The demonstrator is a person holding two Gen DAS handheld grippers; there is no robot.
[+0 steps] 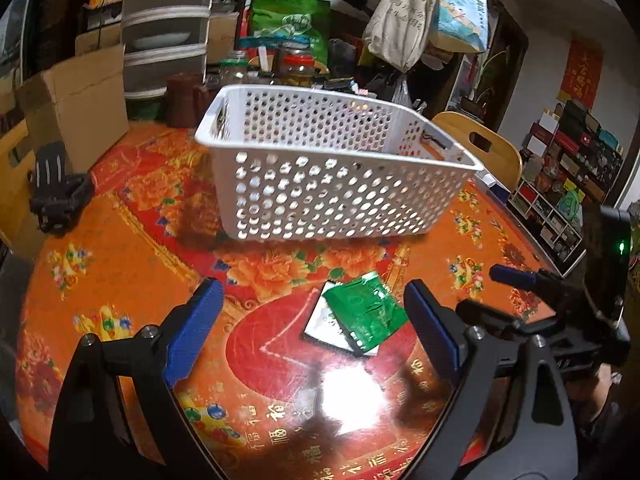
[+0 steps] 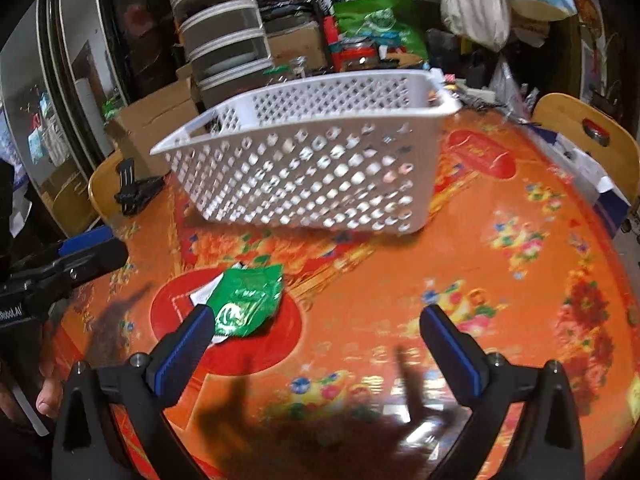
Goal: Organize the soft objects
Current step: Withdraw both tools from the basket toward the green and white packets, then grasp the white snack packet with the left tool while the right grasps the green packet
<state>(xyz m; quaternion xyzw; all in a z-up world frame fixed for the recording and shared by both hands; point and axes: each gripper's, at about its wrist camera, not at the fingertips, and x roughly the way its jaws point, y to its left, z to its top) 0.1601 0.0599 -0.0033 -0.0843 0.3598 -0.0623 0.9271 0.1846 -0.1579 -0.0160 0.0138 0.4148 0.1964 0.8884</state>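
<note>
A green foil packet (image 1: 366, 307) lies on a white packet (image 1: 326, 326) on the orange table, in front of a white perforated basket (image 1: 332, 184). My left gripper (image 1: 314, 308) is open, its blue fingers on either side of the packets and a little short of them. The right gripper shows at the right of the left wrist view (image 1: 516, 280). In the right wrist view my right gripper (image 2: 316, 322) is open and empty; the green packet (image 2: 250, 300) lies by its left finger and the basket (image 2: 320, 168) stands behind. The left gripper (image 2: 80, 248) shows at the left.
The round table (image 1: 100, 280) has an orange flowered cloth. A black clamp-like object (image 1: 56, 188) lies at its left edge. Cardboard boxes (image 1: 76, 108), jars (image 1: 296, 64), hanging bags and two wooden chair backs (image 1: 484, 148) crowd the far side.
</note>
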